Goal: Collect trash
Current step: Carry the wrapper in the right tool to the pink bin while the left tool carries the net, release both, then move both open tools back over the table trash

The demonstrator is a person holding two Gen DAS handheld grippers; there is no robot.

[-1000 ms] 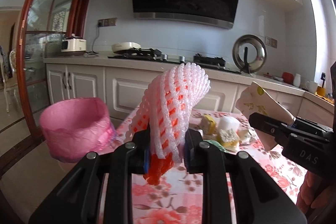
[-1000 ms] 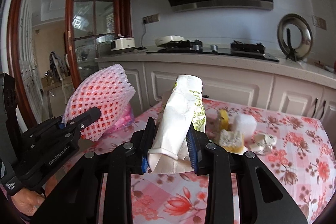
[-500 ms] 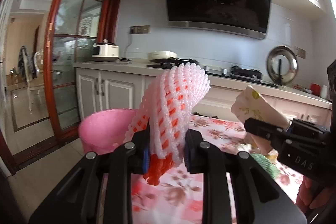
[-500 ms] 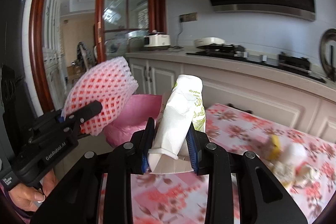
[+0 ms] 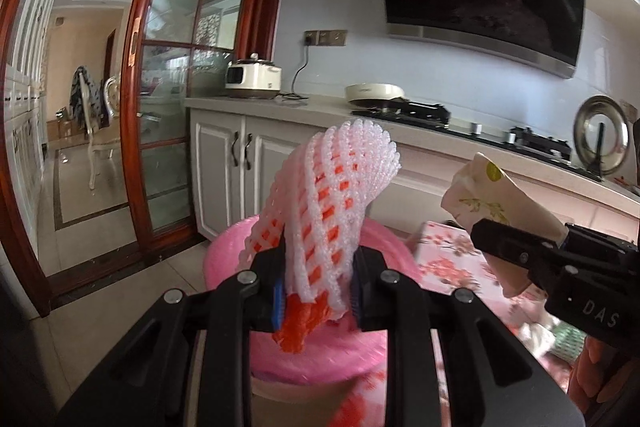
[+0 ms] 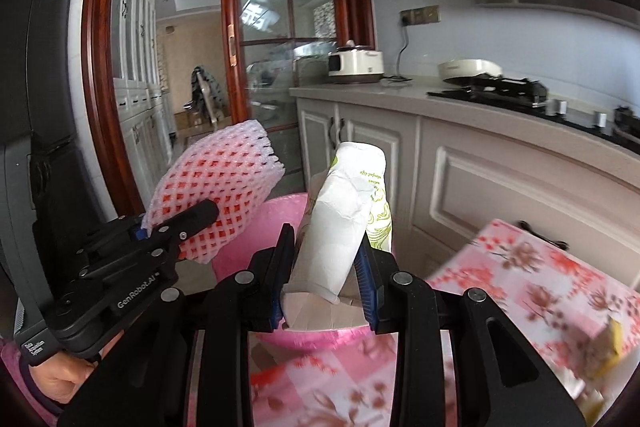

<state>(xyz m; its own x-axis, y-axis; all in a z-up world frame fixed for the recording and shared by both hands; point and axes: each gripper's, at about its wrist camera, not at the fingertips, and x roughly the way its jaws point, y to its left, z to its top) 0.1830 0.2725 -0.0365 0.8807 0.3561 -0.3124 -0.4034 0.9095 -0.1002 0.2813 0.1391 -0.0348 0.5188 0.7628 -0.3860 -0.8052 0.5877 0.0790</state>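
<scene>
My left gripper (image 5: 318,279) is shut on a white and orange foam fruit net (image 5: 336,203), which sticks up between its pads. Right behind and below it stands a bin lined with a pink bag (image 5: 316,355). My right gripper (image 6: 326,277) is shut on a crumpled white paper pack with green print (image 6: 344,223), held upright above the pink bin (image 6: 276,219). In the left wrist view the right gripper (image 5: 508,239) with its paper pack (image 5: 492,199) hangs at the right. The right wrist view has the left gripper (image 6: 200,217) with the net (image 6: 216,187) at the left.
A table with a pink flowered cloth (image 6: 532,287) lies to the right of the bin, with scraps of trash (image 6: 604,347) on it. White kitchen cabinets (image 5: 228,167), a counter with a stove (image 5: 404,107) and a glass door with a red-brown frame (image 5: 140,67) stand behind. Tiled floor (image 5: 96,223) spreads at the left.
Both grippers have swung left with their loads, from over the table's trash to the pink bin, which now sits straight in front of and below them. The grips have not changed.
</scene>
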